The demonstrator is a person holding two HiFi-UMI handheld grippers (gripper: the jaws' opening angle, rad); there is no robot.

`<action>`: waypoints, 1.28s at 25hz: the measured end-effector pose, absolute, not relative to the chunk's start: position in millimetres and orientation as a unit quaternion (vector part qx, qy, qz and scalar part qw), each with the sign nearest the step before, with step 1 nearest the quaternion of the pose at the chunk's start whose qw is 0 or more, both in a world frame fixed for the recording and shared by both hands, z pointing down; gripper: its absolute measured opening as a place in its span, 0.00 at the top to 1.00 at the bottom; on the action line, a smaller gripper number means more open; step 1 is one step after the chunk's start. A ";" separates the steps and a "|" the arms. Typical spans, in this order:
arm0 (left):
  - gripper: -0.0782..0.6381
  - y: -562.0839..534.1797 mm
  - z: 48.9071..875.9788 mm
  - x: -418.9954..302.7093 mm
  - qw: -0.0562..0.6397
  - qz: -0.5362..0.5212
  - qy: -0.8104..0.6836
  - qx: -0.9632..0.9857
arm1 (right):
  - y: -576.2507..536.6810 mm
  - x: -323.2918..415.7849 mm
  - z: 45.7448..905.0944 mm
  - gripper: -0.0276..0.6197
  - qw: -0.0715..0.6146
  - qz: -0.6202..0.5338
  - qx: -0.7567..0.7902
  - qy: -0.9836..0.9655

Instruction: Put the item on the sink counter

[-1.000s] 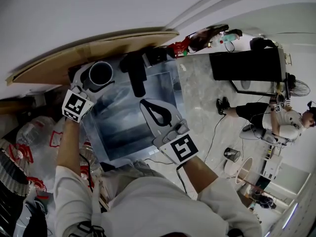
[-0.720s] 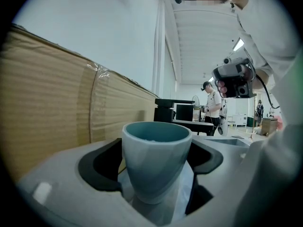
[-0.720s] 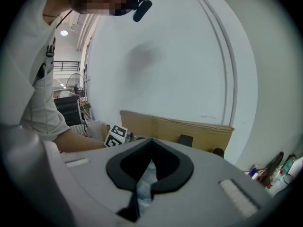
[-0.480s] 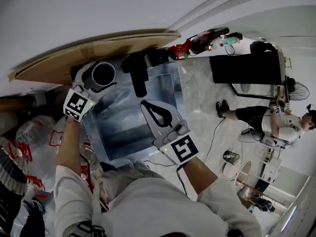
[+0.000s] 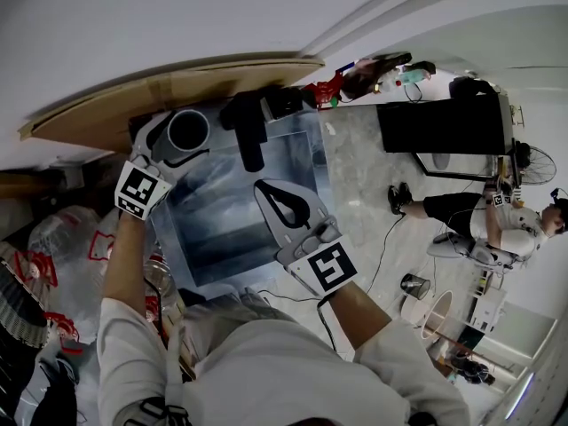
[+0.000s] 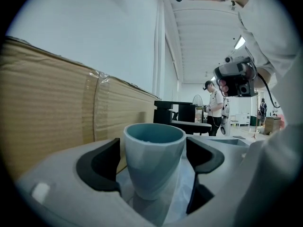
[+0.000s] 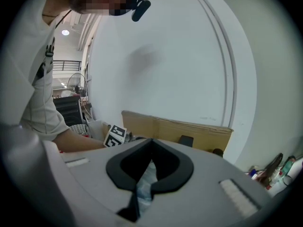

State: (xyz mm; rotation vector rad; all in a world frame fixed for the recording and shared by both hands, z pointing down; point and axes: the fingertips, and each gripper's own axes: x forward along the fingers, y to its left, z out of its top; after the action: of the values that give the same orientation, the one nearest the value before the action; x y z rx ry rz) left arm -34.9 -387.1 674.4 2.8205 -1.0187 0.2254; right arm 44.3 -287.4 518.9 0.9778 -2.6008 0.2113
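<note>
A pale blue-grey cup (image 6: 154,162) stands upright on the sink counter's far left corner (image 5: 188,130), next to the cardboard sheet. My left gripper (image 6: 156,150) sits around it (image 5: 180,138), and its jaws have just been opening. A gap shows between the cup and each dark pad (image 6: 102,167), so the cup stands free. My right gripper (image 5: 264,189) hovers over the steel sink (image 5: 222,233). Its jaws are shut (image 7: 151,143) with nothing between them.
A black faucet (image 5: 247,131) rises at the sink's back edge. A cardboard sheet (image 5: 177,87) leans on the wall behind. Bottles and clutter (image 5: 373,67) lie at the far right of the counter. Plastic bags (image 5: 62,238) are at the left. A person (image 5: 497,220) sits at the right.
The left jaws have spread a little wider off the cup, which stays standing on the counter. Neither hand has shifted noticeably.
</note>
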 end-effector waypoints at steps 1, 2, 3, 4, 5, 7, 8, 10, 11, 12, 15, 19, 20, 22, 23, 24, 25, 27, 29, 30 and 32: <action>0.27 -387.1 672.7 -36.3 0.066 0.074 -0.340 0.935 | -286.3 45.8 519.5 0.95 0.180 0.070 0.344 -0.919; 0.27 -386.9 671.0 -37.5 0.066 0.074 -0.342 0.935 | -285.6 46.5 519.1 0.95 0.181 0.068 0.343 -0.919; 0.27 -386.2 669.3 -38.6 0.066 0.074 -0.342 0.934 | -285.0 46.4 517.2 0.95 0.179 0.065 0.344 -0.920; 0.27 -384.8 667.7 -39.6 0.067 0.074 -0.343 0.934 | -284.2 46.1 514.7 0.95 0.176 0.060 0.343 -0.921; 0.27 -383.0 666.4 -40.5 0.068 0.075 -0.343 0.934 | -282.7 46.2 512.6 0.95 0.174 0.056 0.342 -0.922; 0.27 -379.3 662.4 -42.4 0.068 0.078 -0.343 0.934 | -278.4 47.3 510.4 0.95 0.183 0.055 0.341 -0.920; 0.27 -378.0 658.5 -43.1 0.065 0.078 -0.343 0.934 | -276.5 47.3 508.3 0.95 0.184 0.055 0.342 -0.920; 0.27 -375.6 649.9 -44.5 0.060 0.077 -0.344 0.934 | -273.3 46.3 502.2 0.95 0.180 0.051 0.342 -0.921; 0.27 -374.1 646.4 -45.2 0.060 0.077 -0.345 0.934 | -271.8 45.5 498.7 0.95 0.177 0.049 0.342 -0.922; 0.27 -372.9 642.9 -46.1 0.059 0.077 -0.345 0.933 | -270.3 44.7 495.4 0.95 0.173 0.047 0.342 -0.922; 0.27 -368.5 631.8 -49.0 0.053 0.078 -0.348 0.933 | -265.0 44.2 487.9 0.95 0.168 0.043 0.344 -0.923; 0.28 -357.4 614.2 -50.3 0.051 0.078 -0.347 0.933 | -257.3 43.3 476.6 0.95 0.159 0.040 0.345 -0.924; 0.28 -353.8 608.5 -50.1 0.050 0.078 -0.346 0.934 | -255.3 43.4 473.8 0.95 0.157 0.039 0.346 -0.924; 0.29 -346.3 594.8 -50.0 0.046 0.077 -0.344 0.935 | -251.0 42.7 466.5 0.95 0.152 0.036 0.346 -0.925; 0.30 -342.7 587.0 -50.4 0.042 0.077 -0.344 0.935 | -248.9 41.9 462.2 0.95 0.149 0.034 0.345 -0.926; 0.31 -339.1 578.9 -50.8 0.037 0.078 -0.344 0.935 | -246.8 41.0 457.9 0.95 0.146 0.033 0.345 -0.927; 0.31 -335.3 570.9 -50.5 0.032 0.078 -0.343 0.936 | -244.9 40.2 453.5 0.95 0.143 0.032 0.345 -0.927; 0.33 -326.6 556.3 -47.5 0.027 0.079 -0.339 0.937 | -241.5 38.0 442.4 0.95 0.133 0.035 0.345 -0.929; 0.34 -317.7 543.0 -44.0 0.024 0.079 -0.334 0.939 | -238.5 37.1 432.4 0.95 0.122 0.035 0.344 -0.930; 0.36 -313.6 536.2 -42.7 0.021 0.079 -0.332 0.940 | -236.9 38.2 429.8 0.95 0.121 0.030 0.343 -0.931; 0.38 -306.1 522.0 -41.5 0.014 0.078 -0.332 0.940 | -233.4 39.5 424.2 0.95 0.118 0.024 0.341 -0.933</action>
State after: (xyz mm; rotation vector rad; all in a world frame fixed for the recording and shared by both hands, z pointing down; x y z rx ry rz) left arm -41.5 -306.1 522.0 2.9267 -1.0330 0.2436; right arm 39.5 -233.4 424.2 0.9964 -2.7286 0.0712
